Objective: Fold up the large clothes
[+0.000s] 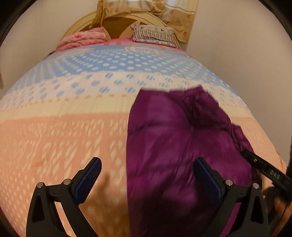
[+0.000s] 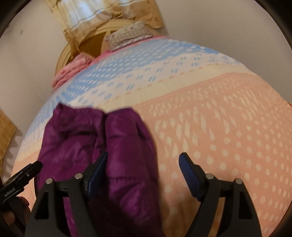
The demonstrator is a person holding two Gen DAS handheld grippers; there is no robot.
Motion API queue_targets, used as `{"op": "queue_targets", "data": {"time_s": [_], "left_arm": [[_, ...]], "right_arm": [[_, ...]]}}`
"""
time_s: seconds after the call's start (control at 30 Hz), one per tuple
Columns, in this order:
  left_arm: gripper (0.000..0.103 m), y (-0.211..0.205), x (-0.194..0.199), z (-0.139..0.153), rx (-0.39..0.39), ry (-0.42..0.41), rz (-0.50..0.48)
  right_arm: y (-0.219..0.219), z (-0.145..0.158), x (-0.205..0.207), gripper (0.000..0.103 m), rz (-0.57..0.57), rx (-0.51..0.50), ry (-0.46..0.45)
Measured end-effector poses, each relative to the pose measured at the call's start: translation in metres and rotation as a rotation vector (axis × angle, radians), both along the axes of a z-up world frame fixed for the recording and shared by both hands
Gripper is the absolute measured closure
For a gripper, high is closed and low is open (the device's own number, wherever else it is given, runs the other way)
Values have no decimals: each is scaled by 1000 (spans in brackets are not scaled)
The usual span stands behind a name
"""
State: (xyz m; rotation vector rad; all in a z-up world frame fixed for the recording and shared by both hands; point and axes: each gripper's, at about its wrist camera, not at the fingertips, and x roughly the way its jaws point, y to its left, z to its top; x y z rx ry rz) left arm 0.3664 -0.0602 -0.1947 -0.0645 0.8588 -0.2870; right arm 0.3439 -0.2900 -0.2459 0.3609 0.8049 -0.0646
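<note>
Item: puffy purple quilted down jacket (image 2: 116, 145), shiny synthetic shell, lying on the peach band of a bed quilt printed in peach, cream and blue bands (image 1: 63, 136), towards the near edge of the bed. It appears doubled lengthwise into a long narrow bundle, its far end squared off near the cream band; judged a fold partly made.

Left tool (image 1: 147, 175): black frame, blue ribbed pads, spread wide and grasping nothing; the jacket's left edge lies beneath the gap between the pads.

Right tool (image 2: 143, 169): likewise released, pads wide apart and empty, hanging over the jacket's right flank; probably set to either side for the next fold.

Background: pink folded bedding (image 1: 84, 37), striped pillow (image 1: 153, 33), tan floral curtain (image 1: 178, 16).

Writing: white lettering on each tool's side casing, blurred and illegible.
</note>
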Motion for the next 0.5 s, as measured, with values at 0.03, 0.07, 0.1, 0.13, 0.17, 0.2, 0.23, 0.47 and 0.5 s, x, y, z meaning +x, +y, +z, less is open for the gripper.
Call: {"op": "queue_targets", "data": {"time_s": [0.03,0.07,0.1,0.13,0.17,0.2,0.23,0.47,0.5], "left_arm": [[1,2,-4,-2,-9,0,-6],[1,2,-9,-4,-14,-8,-11],[1,0,-12,-4,-11,-14,-20],[1,-4,-14,-6,0,-22,-36],[1,-8,-15,-7,14,-31,-44],[1,-11,-18,-6,17,-38,-49],[1,-13,-18,-7,10,-39,-60],[1,-5,-5,-20,-115,41,-95],[2,-5,-4,-22,-132,52,-104]], "right_arm": [[3,-2,-1,25,16,1,-1],[6,-3,-1,26,25,-5,4],[8,-6,0,26,33,-1,11],[9,-8,1,27,38,13,14],[8,-10,1,31,46,33,12],[10,-13,1,34,69,63,6],[9,-15,2,41,87,83,3],[-1,-26,7,42,137,170,-9],[0,-27,7,41,138,170,-11]]}}
